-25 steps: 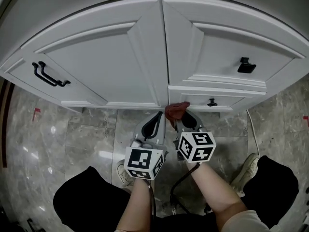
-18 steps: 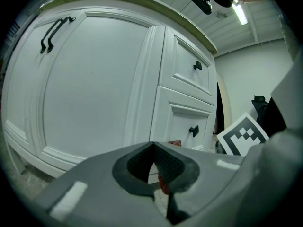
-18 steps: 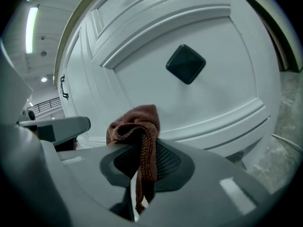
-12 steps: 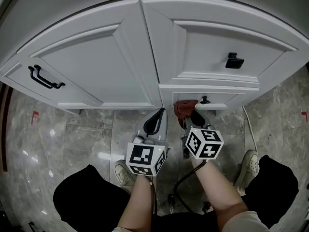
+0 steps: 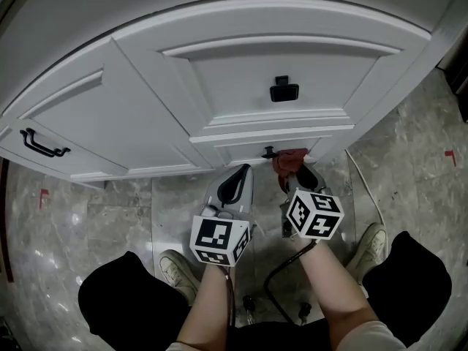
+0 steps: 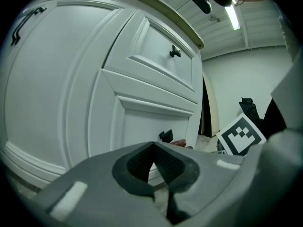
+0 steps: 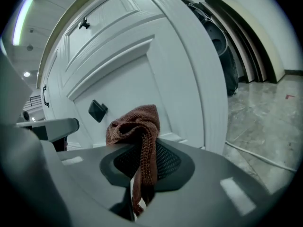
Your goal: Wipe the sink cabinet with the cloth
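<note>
The floor of glossy grey marble-look tiles [image 5: 110, 203] reflects the lamps and carries small red tape marks [image 5: 450, 154]. On it stands a white panelled wooden cabinet [image 5: 241, 72] with black handles [image 5: 284, 91]. Farther off is a plain white wall [image 6: 246, 74], and a long fluorescent tube [image 6: 232, 17] shines on the ceiling.

Soft, even indoor light keeps the head view bright, and the white cabinet [image 5: 270, 57] casts only faint shadows. Pale glare patches sit on the glossy floor [image 5: 110, 210] at lower left. A tube lamp [image 6: 233, 17] glows at upper right of the left gripper view. Fisheye bending curves every edge, both gripper views have black corners, and their nearest foreground is soft.
</note>
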`<state>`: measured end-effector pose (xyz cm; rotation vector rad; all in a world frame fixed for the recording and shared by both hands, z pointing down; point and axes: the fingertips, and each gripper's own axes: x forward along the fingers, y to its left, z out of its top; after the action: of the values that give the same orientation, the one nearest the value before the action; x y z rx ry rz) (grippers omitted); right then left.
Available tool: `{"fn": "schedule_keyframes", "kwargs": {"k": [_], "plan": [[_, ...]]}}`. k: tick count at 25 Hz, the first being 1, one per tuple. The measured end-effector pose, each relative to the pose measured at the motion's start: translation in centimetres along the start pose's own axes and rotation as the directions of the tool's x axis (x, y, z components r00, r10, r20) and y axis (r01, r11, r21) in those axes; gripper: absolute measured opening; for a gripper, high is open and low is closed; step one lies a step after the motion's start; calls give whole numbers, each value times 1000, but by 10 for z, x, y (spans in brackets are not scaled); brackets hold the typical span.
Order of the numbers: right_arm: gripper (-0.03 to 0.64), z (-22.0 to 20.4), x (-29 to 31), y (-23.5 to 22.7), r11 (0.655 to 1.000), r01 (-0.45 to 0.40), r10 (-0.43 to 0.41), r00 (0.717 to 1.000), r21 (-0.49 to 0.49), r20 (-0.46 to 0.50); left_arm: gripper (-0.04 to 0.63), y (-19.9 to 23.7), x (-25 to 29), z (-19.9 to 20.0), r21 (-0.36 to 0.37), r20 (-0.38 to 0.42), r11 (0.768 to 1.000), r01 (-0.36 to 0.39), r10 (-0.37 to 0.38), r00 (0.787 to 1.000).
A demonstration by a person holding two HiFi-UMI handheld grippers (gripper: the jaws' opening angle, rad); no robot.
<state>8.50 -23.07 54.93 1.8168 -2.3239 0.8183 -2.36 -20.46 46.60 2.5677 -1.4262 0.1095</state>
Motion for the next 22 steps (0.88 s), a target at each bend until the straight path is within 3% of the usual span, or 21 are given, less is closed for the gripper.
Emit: {"fn": "schedule_keyframes", "kwargs": {"k": [7, 15, 18, 22], "plan": [[87, 10, -13, -38, 999, 49, -48, 999, -20, 16, 0, -20, 10, -2, -8, -1, 1000, 25, -25, 1000], [87, 26, -48, -113, 980, 177, -182, 982, 90, 49, 0, -33, 8, -6, -12, -12, 1000, 24, -24, 1000], [87, 43, -60, -102, 987, 148, -153, 984, 67, 90, 0, -38, -1, 0, -8, -4, 1000, 23, -23, 1000], [87, 59, -85, -53, 997, 76, -72, 988, -23, 137, 0, -44, -26, 29, -6, 61, 1000, 10, -9, 998]]}}
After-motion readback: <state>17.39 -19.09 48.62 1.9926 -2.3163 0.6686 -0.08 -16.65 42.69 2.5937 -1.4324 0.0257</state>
